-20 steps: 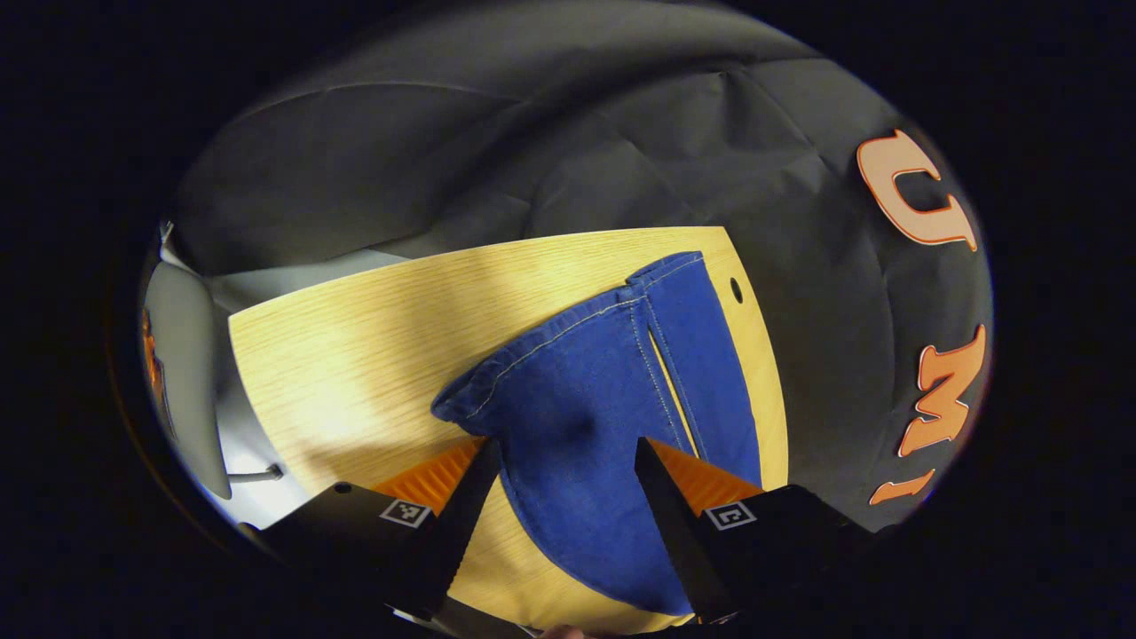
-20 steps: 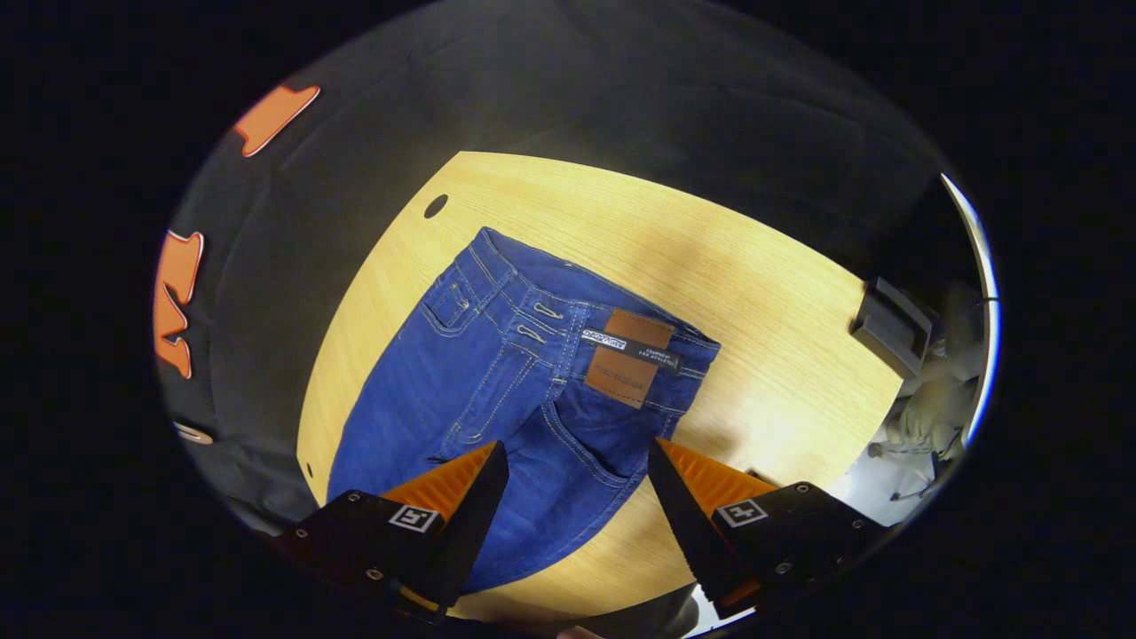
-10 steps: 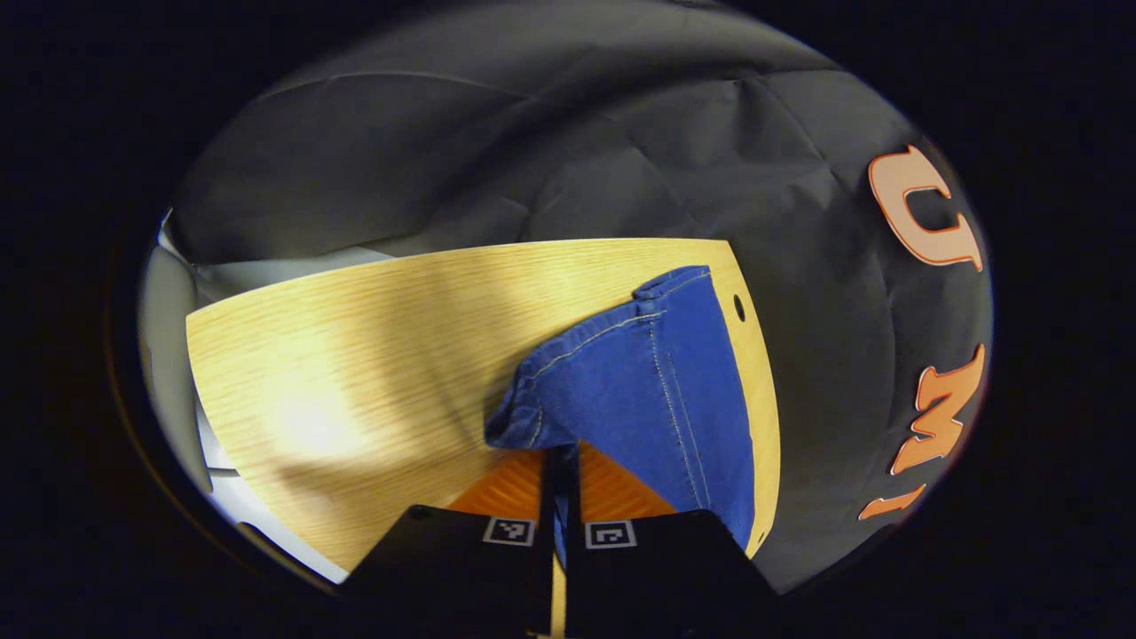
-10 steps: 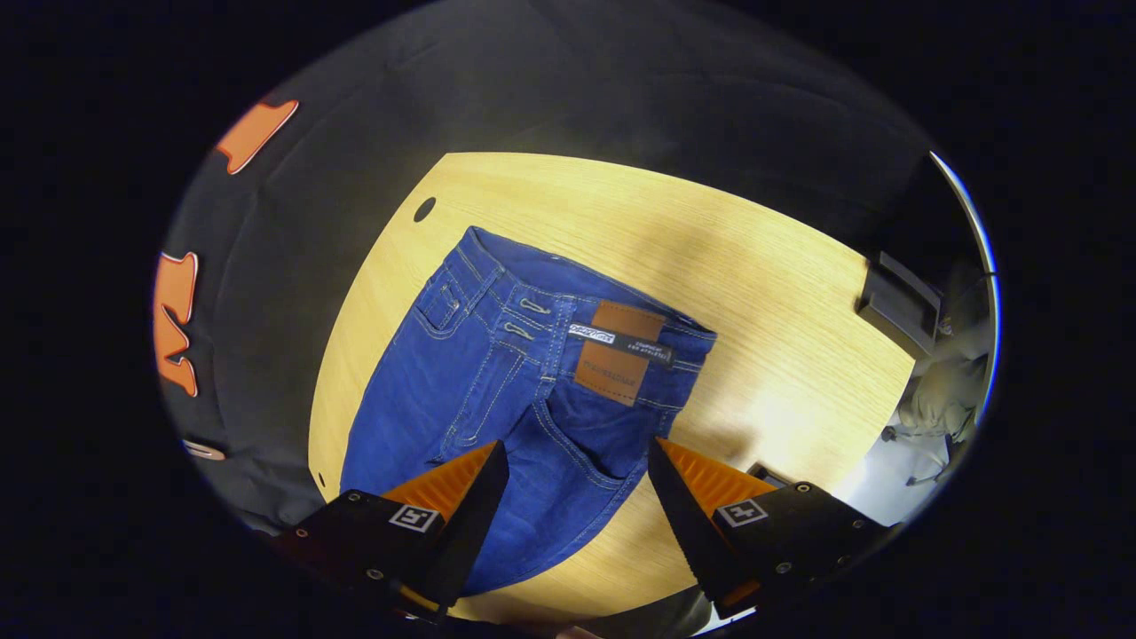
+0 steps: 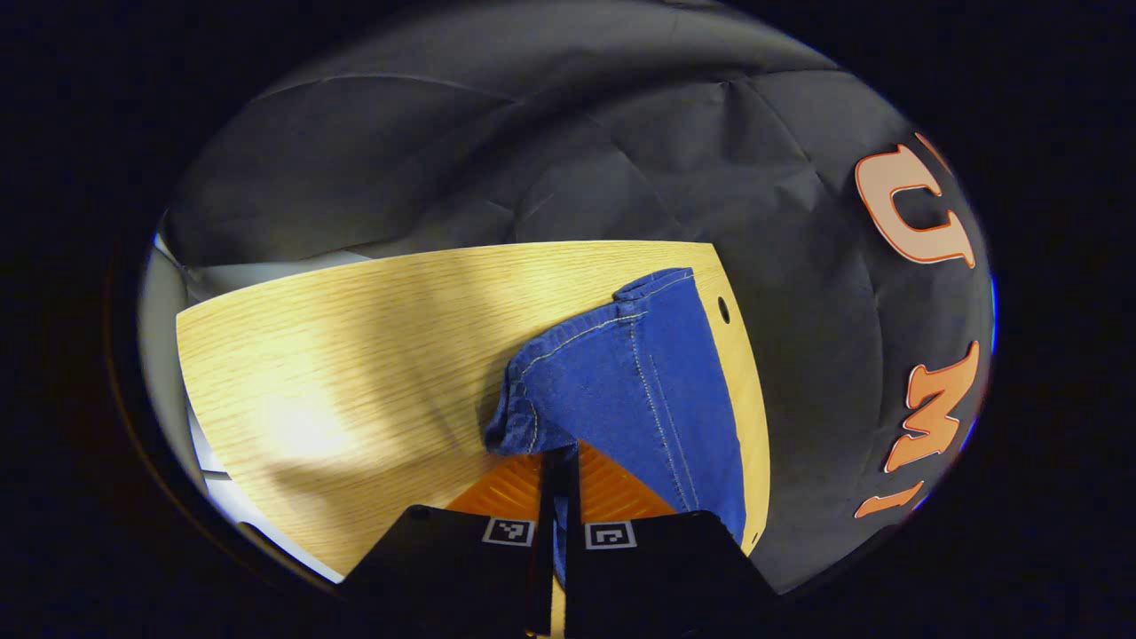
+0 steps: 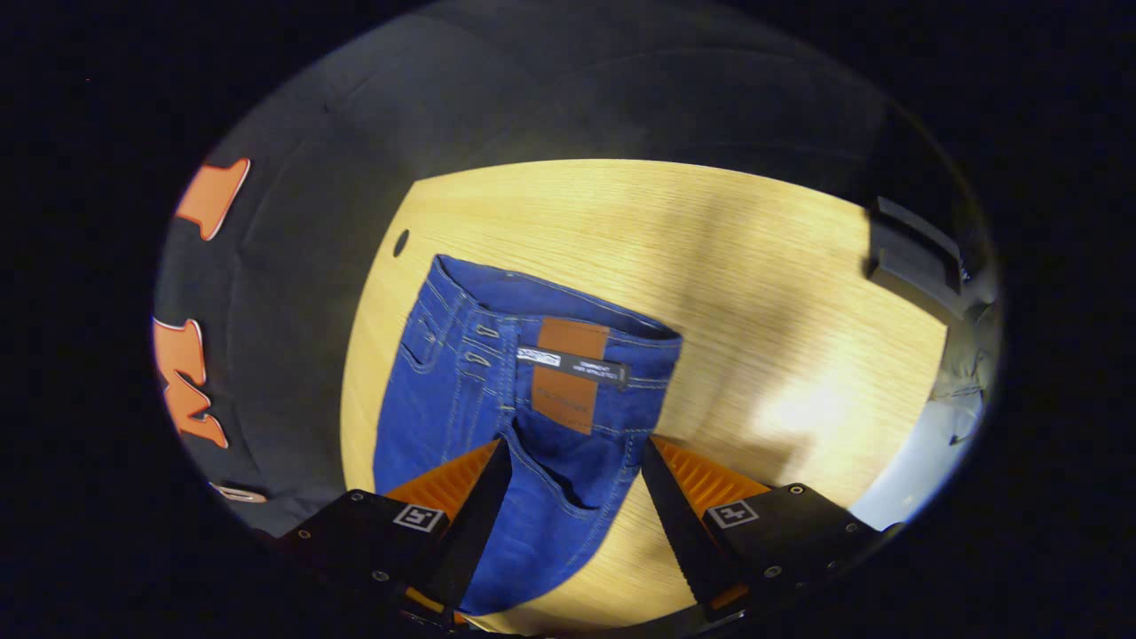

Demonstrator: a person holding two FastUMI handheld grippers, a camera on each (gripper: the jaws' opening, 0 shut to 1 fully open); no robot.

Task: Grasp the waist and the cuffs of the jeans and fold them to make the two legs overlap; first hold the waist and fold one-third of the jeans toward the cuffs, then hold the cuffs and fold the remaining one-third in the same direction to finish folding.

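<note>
Left gripper is clamped on a bunched cuff of the jeans, denim trailing ahead across the table. Risk here: it may hold one cuff only, so the legs could overlap crooked. Right gripper hovers with fingers spread over the seat, gripping nothing; a late pinch could drag the cloth. Beyond its tips this view gives the waist with its leather patch

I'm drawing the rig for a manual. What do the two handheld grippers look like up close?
Both match: the left gripper and right gripper each have a black body carrying two long wedge-shaped fingers with ribbed inner faces. A small square black-and-white marker sits at each finger's base. Small screws dot the right gripper's body.
</note>
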